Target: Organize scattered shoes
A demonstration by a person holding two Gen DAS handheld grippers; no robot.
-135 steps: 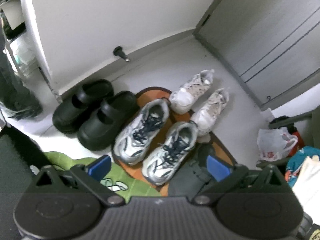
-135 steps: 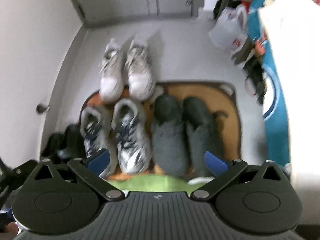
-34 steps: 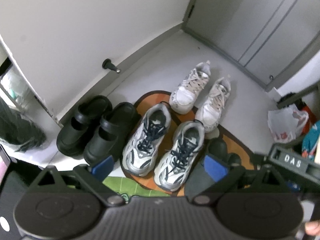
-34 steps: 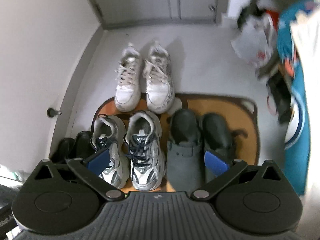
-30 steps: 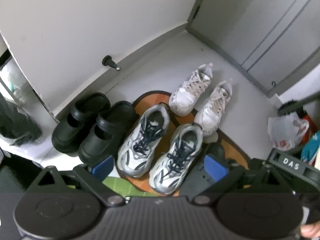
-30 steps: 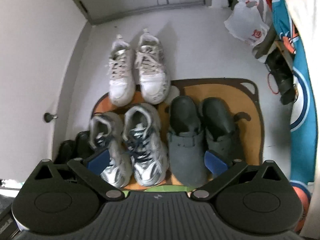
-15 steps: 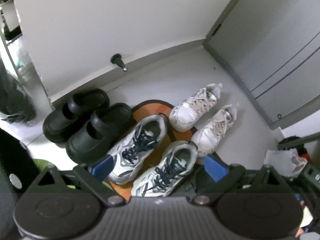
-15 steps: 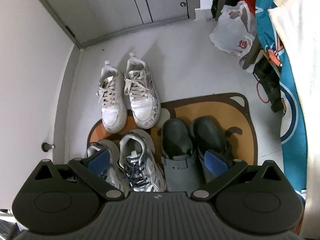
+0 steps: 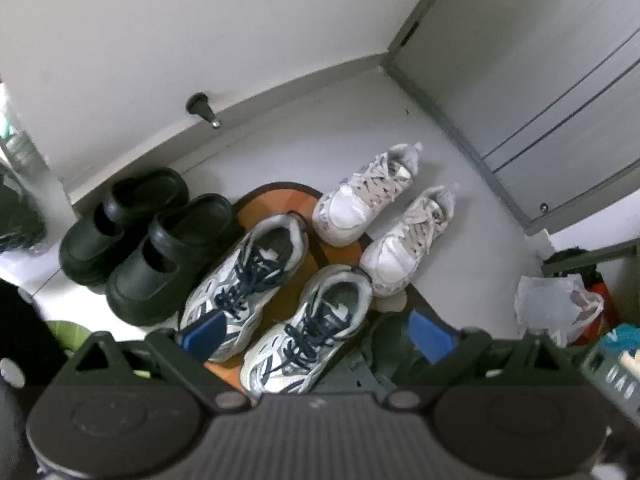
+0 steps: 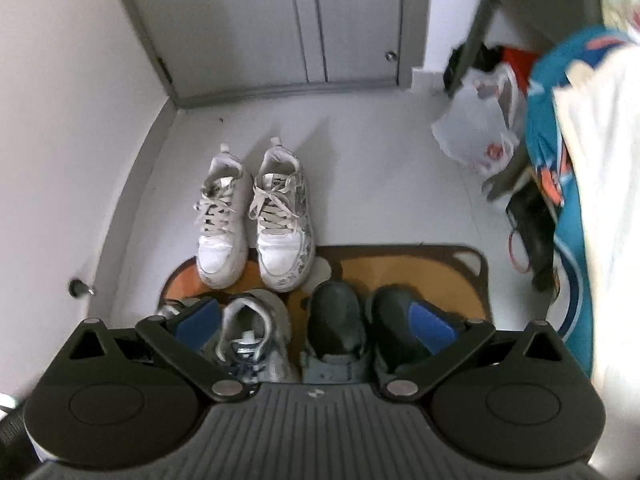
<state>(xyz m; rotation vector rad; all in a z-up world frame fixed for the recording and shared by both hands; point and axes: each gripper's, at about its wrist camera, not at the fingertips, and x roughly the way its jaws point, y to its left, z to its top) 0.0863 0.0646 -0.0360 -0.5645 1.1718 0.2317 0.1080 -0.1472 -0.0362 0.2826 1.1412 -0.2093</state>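
Four pairs of shoes stand side by side on the floor. The black clogs (image 9: pixel 132 232) sit at the left by the wall. Grey-and-navy sneakers (image 9: pixel 276 288) rest on the orange mat (image 9: pixel 272 204). White sneakers (image 9: pixel 380 216) stand beyond them, seen also as white sneakers (image 10: pixel 256 216) in the right wrist view. Dark grey slip-ons (image 10: pixel 340 328) lie on the mat (image 10: pixel 420 276) under my right gripper (image 10: pixel 314 326), which is open and empty. My left gripper (image 9: pixel 316 334) hovers open above the grey sneakers, holding nothing.
A doorstop (image 9: pixel 200 106) sticks out of the skirting at the left. Grey cabinet doors (image 10: pixel 320 20) close the far end. A white plastic bag (image 10: pixel 476 128), dark items and a teal cloth (image 10: pixel 560 128) crowd the right side. Bare floor lies beyond the white sneakers.
Both grippers have tilted up and drawn back, so the shoes sit lower in view and more wall and cabinet show. No shoe has moved. Both grippers stay open.
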